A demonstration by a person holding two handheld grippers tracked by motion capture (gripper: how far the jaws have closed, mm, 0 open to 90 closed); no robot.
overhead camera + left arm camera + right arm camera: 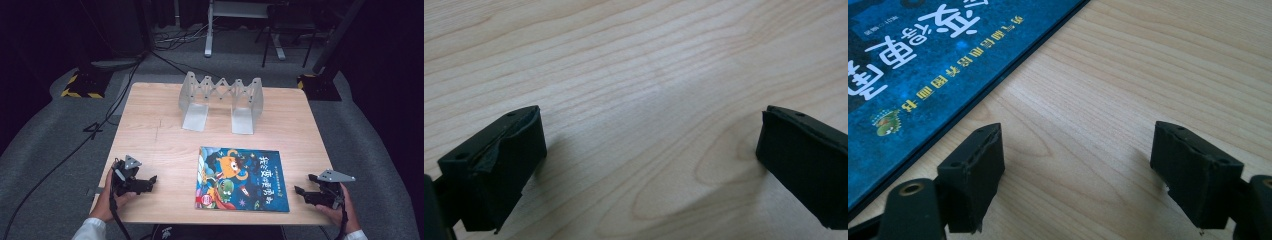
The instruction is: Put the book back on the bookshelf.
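A blue picture book [242,178] with cartoon monsters lies flat on the wooden table [155,130], near the front edge. A hand holds my left gripper [150,183] at the front left, a little way left of the book. Its jaws stand open over bare wood in the left gripper view [649,165]. My right gripper [303,183] rests at the front right, just right of the book and pointing at it, open with nothing between its fingers. In the right gripper view [1075,175] the book's edge [923,75] runs past the left jaw.
A grey metal folding book rack [221,100] stands upright at the back middle of the table. Black cables [115,100] trail over the grey floor at the left. Stand bases with yellow-black stripes [82,85] sit beyond the table's far corners.
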